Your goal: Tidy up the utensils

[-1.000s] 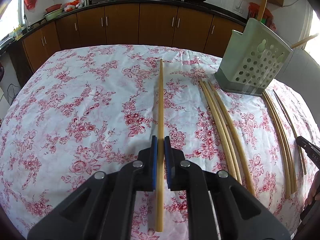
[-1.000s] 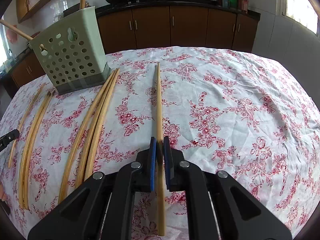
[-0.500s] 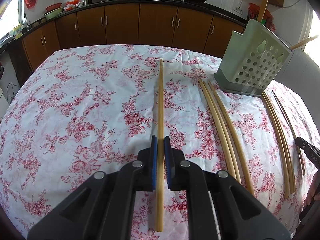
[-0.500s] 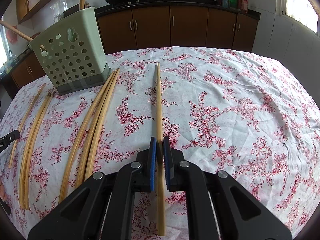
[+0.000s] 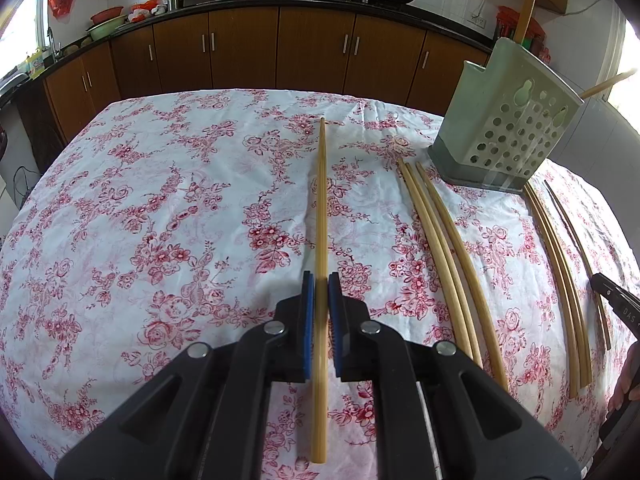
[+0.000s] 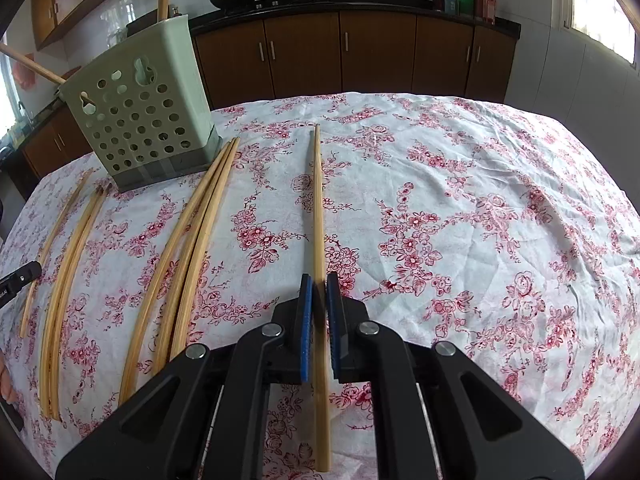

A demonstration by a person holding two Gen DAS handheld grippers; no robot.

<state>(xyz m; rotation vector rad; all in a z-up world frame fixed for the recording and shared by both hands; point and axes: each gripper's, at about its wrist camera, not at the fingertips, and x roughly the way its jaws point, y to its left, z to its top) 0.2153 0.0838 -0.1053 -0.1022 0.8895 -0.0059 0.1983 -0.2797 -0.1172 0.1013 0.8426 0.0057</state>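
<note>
A long bamboo chopstick lies on the floral cloth, and my left gripper is shut on it low over the table. My right gripper is shut on another bamboo chopstick the same way. The pale green perforated utensil holder stands at the back right in the left wrist view and at the back left in the right wrist view; two sticks poke out of its top. Three loose chopsticks lie beside it; they also show in the right wrist view.
More chopsticks lie beyond the holder, also seen in the right wrist view. The table wears a white cloth with red flowers. Brown kitchen cabinets stand behind the table.
</note>
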